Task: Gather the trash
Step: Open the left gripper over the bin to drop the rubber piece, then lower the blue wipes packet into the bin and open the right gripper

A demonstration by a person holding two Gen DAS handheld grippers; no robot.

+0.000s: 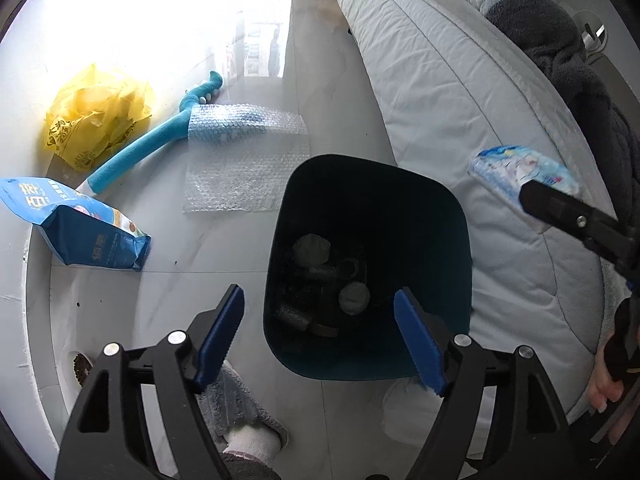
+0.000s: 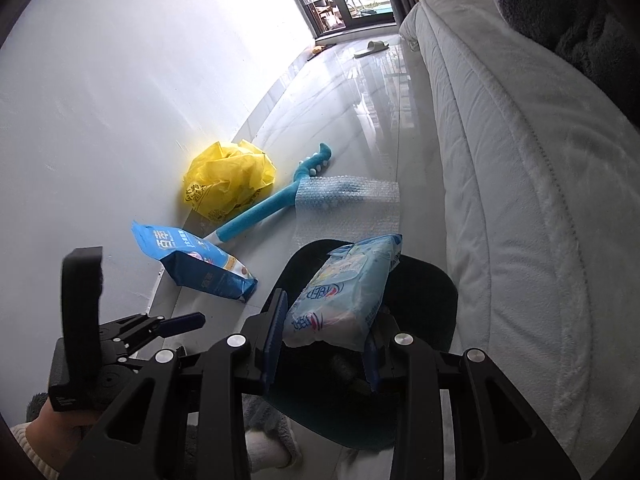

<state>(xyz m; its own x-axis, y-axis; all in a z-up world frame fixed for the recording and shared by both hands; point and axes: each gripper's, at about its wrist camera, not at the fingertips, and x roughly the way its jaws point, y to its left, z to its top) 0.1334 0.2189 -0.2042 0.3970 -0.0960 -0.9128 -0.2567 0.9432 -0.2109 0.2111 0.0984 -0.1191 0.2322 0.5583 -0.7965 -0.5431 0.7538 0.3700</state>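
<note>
A: Report the jaw state of the left gripper [image 1: 320, 332].

B: Jaws stand wide apart, nothing between them. Its blue ribbed pads [image 1: 224, 332] frame the near rim of the trash bin [image 1: 440, 216] at lower centre of the left wrist view.

A: Describe the bin.

B: Dark teal plastic, rounded-square mouth, smooth walls. Inside lie two grey crumpled balls and some dark items too dim to identify.

A: Right gripper [image 2: 324, 344]?

B: Jaws closed on a wet-wipe pack [image 2: 344, 288], a soft pale-blue film pouch with printed lettering. In the right wrist view the pack sits at centre, in front of the bin's mouth. In the left wrist view it appears at right, against the quilted bed cover [image 1: 440, 100].

A: Items on the floor?

B: Glossy pale tiles carry, at left of both views: a crumpled yellow plastic bag [image 1: 96, 116] against the wall, a blue glossy stand-up pouch [image 1: 80, 224] lying on its side, and a blue foam tube [image 1: 148, 148] with a forked end. A clear bubble-wrap sheet [image 1: 244, 156], rectangular and dimpled, covers part of the tube and lies just beyond the bin.
</note>
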